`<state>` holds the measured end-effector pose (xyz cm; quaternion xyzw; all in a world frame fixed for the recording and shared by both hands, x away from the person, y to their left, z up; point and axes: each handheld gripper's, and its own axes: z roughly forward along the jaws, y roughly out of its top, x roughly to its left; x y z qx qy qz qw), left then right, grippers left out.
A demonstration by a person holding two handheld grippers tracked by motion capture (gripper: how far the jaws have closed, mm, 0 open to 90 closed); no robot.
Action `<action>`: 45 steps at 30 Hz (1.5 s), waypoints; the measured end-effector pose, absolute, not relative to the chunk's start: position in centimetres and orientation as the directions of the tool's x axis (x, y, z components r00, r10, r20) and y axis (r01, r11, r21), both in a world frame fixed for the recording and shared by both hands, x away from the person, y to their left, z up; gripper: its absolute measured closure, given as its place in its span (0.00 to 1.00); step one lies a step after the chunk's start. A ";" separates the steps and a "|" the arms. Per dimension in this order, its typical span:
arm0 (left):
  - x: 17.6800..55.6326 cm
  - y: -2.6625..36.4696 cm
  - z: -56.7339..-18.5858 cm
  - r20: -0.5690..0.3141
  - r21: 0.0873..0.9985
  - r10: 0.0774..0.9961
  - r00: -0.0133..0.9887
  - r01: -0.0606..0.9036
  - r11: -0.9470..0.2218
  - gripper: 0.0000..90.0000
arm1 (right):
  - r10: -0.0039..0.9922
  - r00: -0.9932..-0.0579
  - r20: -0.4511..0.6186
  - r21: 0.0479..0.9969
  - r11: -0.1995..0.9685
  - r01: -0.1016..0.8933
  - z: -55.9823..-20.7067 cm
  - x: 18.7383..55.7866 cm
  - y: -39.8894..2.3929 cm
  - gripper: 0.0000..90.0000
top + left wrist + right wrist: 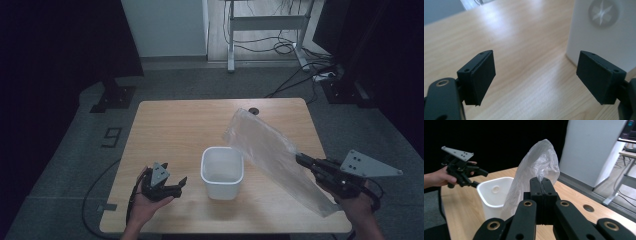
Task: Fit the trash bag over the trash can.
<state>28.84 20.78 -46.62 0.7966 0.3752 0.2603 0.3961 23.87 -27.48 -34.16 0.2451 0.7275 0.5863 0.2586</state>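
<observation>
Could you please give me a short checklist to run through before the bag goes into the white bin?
1. Right hand-held gripper shut on the clear plastic bag: ok, the jaws meet on the film.
2. Bag lifted off the table: its far end is raised; whether the near end hangs free, cannot tell.
3. Bag mouth opened up: cannot tell, the film looks flat and collapsed.
4. White bin upright and empty: ok, the mouth faces up and the bare bottom shows.
5. Left hand-held gripper free to help: ok, jaws wide apart with nothing between them, beside the bin.
6. Bag lined up over the bin: not ok, it hangs to the bin's right.
</observation>
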 end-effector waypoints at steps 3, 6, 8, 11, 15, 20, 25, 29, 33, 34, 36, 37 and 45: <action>28.8 20.9 -45.3 0.117 0.844 0.805 0.582 0.369 -0.389 0.18 | 0.645 -0.759 -0.085 0.982 0.185 0.047 -33.9 23.6 -27.2 0.99; 28.7 21.0 -43.7 0.094 0.869 0.797 0.596 0.342 -0.358 0.20 | 0.631 -0.771 -0.090 0.981 0.192 0.042 -33.9 23.3 -26.7 0.99; 28.7 20.7 -42.7 0.097 0.876 0.787 0.609 0.323 -0.358 0.20 | 0.627 -0.774 -0.091 0.980 0.193 0.042 -33.9 23.3 -26.6 0.99; 28.7 20.3 -41.4 0.082 0.890 0.763 0.641 0.298 -0.346 0.23 | 0.618 -0.781 -0.090 0.980 0.194 0.041 -34.0 23.3 -26.2 0.99; 28.9 19.5 -39.8 0.051 0.908 0.722 0.690 0.268 -0.321 0.33 | 0.598 -0.796 -0.096 0.978 0.206 0.037 -34.1 23.1 -25.5 0.99; 29.7 18.2 -38.3 0.015 0.916 0.660 0.752 0.254 -0.310 0.39 | 0.581 -0.807 -0.103 0.977 0.212 0.028 -34.0 22.9 -25.0 0.99; 30.4 16.9 -37.3 0.013 0.917 0.626 0.780 0.240 -0.319 0.40 | 0.564 -0.818 -0.111 0.975 0.219 0.019 -33.9 22.7 -24.4 0.99; 30.9 16.3 -37.1 0.002 0.915 0.589 0.808 0.236 -0.327 0.40 | 0.555 -0.824 -0.113 0.974 0.224 0.018 -34.0 22.8 -24.1 0.99; 31.4 15.9 -37.3 -0.016 0.912 0.568 0.823 0.245 -0.328 0.48 | 0.544 -0.831 -0.114 0.974 0.226 0.015 -34.1 22.8 -23.7 0.99; 31.5 15.8 -37.4 -0.023 0.913 0.559 0.829 0.245 -0.326 0.52 | 0.542 -0.833 -0.112 0.974 0.226 0.016 -34.1 22.8 -23.7 0.99; 31.5 15.5 -37.6 -0.020 0.911 0.541 0.841 0.238 -0.337 0.62 | 0.536 -0.836 -0.116 0.973 0.231 0.014 -34.2 22.9 -23.5 0.99; 31.5 15.3 -37.7 -0.015 0.909 0.535 0.844 0.235 -0.344 0.67 | 0.535 -0.837 -0.116 0.973 0.232 0.013 -34.2 22.9 -23.4 0.99; 31.6 14.7 -38.2 -0.039 0.879 0.498 0.866 0.267 -0.396 0.98 | 0.529 -0.840 -0.121 0.971 0.238 0.009 -34.2 23.2 -22.9 0.99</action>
